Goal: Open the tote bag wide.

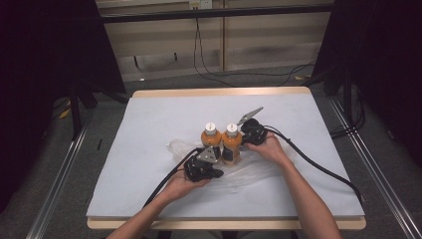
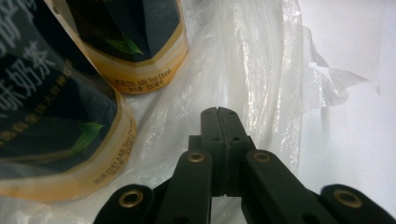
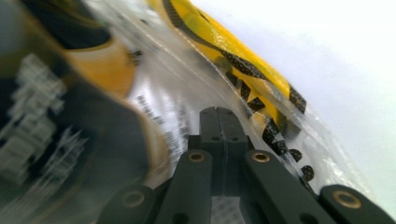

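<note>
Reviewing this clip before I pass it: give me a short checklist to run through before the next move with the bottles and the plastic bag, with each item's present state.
1. Both bottles upright: ok. Left bottle and right bottle stand side by side.
2. Caps on: ok, white caps on both.
3. Plastic bag spread flat on the table: not ok, it lies crumpled around the bottles.
4. Left tool free to grasp: not ok, jaws shut, over the bag.
5. Right tool free to grasp: not ok, jaws shut, against the film.
6. Film pinched in either tool: cannot tell.
</note>
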`<state>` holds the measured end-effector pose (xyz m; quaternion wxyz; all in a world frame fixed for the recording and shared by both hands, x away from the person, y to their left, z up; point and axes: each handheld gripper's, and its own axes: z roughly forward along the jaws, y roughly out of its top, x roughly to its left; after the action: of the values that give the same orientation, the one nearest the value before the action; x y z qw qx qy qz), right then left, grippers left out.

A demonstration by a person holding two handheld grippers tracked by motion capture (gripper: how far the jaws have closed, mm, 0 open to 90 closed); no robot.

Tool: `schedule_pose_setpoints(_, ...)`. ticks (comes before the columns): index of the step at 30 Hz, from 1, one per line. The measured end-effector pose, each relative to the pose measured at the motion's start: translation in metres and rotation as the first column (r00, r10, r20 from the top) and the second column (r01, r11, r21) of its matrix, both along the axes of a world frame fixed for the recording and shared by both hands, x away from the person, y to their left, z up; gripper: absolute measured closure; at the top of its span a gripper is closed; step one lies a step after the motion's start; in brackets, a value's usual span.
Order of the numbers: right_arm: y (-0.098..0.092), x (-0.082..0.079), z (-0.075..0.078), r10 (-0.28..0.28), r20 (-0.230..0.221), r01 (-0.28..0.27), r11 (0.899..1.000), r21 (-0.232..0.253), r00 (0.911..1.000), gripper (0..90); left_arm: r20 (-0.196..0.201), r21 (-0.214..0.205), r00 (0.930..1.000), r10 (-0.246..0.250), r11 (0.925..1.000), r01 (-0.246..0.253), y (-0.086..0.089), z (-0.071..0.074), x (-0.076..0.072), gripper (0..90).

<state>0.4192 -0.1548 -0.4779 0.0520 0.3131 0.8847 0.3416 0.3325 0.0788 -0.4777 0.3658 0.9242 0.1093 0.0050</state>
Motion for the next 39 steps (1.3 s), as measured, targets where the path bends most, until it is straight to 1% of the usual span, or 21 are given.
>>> schedule_pose_setpoints(1,0.003,0.0,0.001,-0.006,0.004,0.007,1.0,-0.013,1.0,90.0,-0.017,-0.004,0.9999,-0.003,1.0,0.003,0.0,0.0,-0.001,90.0)
schedule_pose_setpoints(2,0.004,0.001,0.001,-0.006,0.011,0.006,1.0,-0.022,0.9999,90.0,-0.011,0.012,0.9999,-0.011,0.9999,0.011,0.001,0.001,-0.002,90.0)
schedule_pose_setpoints(3,0.005,0.003,0.001,-0.004,0.008,0.004,1.0,-0.017,1.0,90.0,-0.006,0.022,0.9998,-0.019,0.9996,0.019,0.001,0.002,-0.003,90.0)
schedule_pose_setpoints(6,0.006,0.007,0.0,-0.015,0.004,0.015,1.0,0.001,0.9999,90.0,0.001,0.001,0.9996,-0.03,0.9995,0.03,0.001,0.001,-0.005,90.0)
schedule_pose_setpoints(9,0.008,0.011,-0.002,-0.021,0.003,0.021,1.0,0.014,0.9998,90.0,-0.017,-0.013,0.9995,-0.027,0.9996,0.026,0.002,0.0,-0.006,90.0)
schedule_pose_setpoints(12,0.01,0.015,-0.002,-0.033,0.004,0.033,0.999,0.024,0.9995,90.0,-0.005,0.009,0.9989,-0.047,0.9989,0.047,0.003,0.002,-0.01,90.0)
schedule_pose_setpoints(14,0.011,0.019,-0.003,-0.049,0.002,0.049,0.998,0.033,0.9988,90.0,-0.003,0.005,0.9989,-0.047,0.9989,0.047,0.004,0.001,-0.013,90.0)
schedule_pose_setpoints(16,0.013,0.021,-0.003,-0.056,0.009,0.055,0.998,0.03,0.9984,90.0,-0.003,0.011,0.9981,-0.061,0.9981,0.061,0.005,0.002,-0.014,90.0)
schedule_pose_setpoints(19,0.019,0.025,-0.002,-0.065,0.034,0.066,0.998,-0.006,0.9973,90.0,-0.011,0.001,0.9981,-0.06,0.9982,0.06,0.007,0.001,-0.015,90.0)
schedule_pose_setpoints(20,0.021,0.025,-0.002,-0.072,0.03,0.072,0.997,-0.009,0.997,90.0,-0.013,-0.001,0.9981,-0.06,0.9982,0.06,0.007,0.001,-0.015,90.0)
schedule_pose_setpoints(23,0.022,0.03,-0.002,-0.073,0.035,0.073,0.997,-0.004,0.9967,90.0,-0.019,-0.003,0.9982,-0.057,0.9983,0.057,0.008,0.001,-0.016,90.0)
schedule_pose_setpoints(24,0.022,0.031,-0.002,-0.078,0.03,0.078,0.997,-0.003,0.9965,90.0,-0.018,0.015,0.9981,-0.059,0.9981,0.06,0.008,0.002,-0.017,90.0)
schedule_pose_setpoints(25,0.022,0.033,-0.003,-0.082,0.027,0.082,0.997,0.002,0.9963,90.0,-0.017,0.004,0.9979,-0.063,0.998,0.063,0.008,0.002,-0.017,90.0)
schedule_pose_setpoints(26,0.021,0.034,-0.003,-0.079,0.026,0.079,0.997,0.003,0.9965,90.0,-0.015,0.017,0.9977,-0.066,0.9976,0.066,0.009,0.003,-0.018,90.0)
schedule_pose_setpoints(27,0.021,0.034,-0.003,-0.08,0.027,0.08,0.997,-0.001,0.9964,90.0,-0.014,-0.018,0.9983,-0.057,0.9982,0.056,0.008,0.0,-0.02,90.0)
schedule_pose_setpoints(29,0.021,0.035,-0.003,-0.084,0.03,0.084,0.996,0.002,0.996,90.0,-0.03,-0.024,0.9973,-0.066,0.9976,0.065,0.01,0.0,-0.02,90.0)
schedule_pose_setpoints(31,0.021,0.036,-0.004,-0.092,0.034,0.091,0.996,0.01,0.9952,90.0,-0.034,-0.018,0.9971,-0.069,0.9975,0.068,0.01,0.0,-0.021,90.0)
schedule_pose_setpoints(32,0.021,0.037,-0.004,-0.094,0.039,0.094,0.996,0.005,0.9947,90.0,-0.025,0.005,0.9969,-0.075,0.9971,0.075,0.01,0.002,-0.021,90.0)
schedule_pose_setpoints(33,0.021,0.038,-0.004,-0.097,0.039,0.097,0.995,0.007,0.9945,90.0,-0.025,-0.007,0.9972,-0.07,0.9975,0.07,0.01,0.001,-0.022,90.0)
schedule_pose_setpoints(37,0.022,0.041,-0.003,-0.111,0.03,0.111,0.994,0.0,0.9933,90.0,-0.023,-0.005,0.9971,-0.073,0.9973,0.073,0.01,0.001,-0.022,90.0)
schedule_pose_setpoints(39,0.022,0.044,-0.004,-0.112,0.04,0.112,0.994,0.0,0.9929,90.0,-0.03,-0.01,0.9968,-0.074,0.9972,0.074,0.01,0.001,-0.022,90.0)
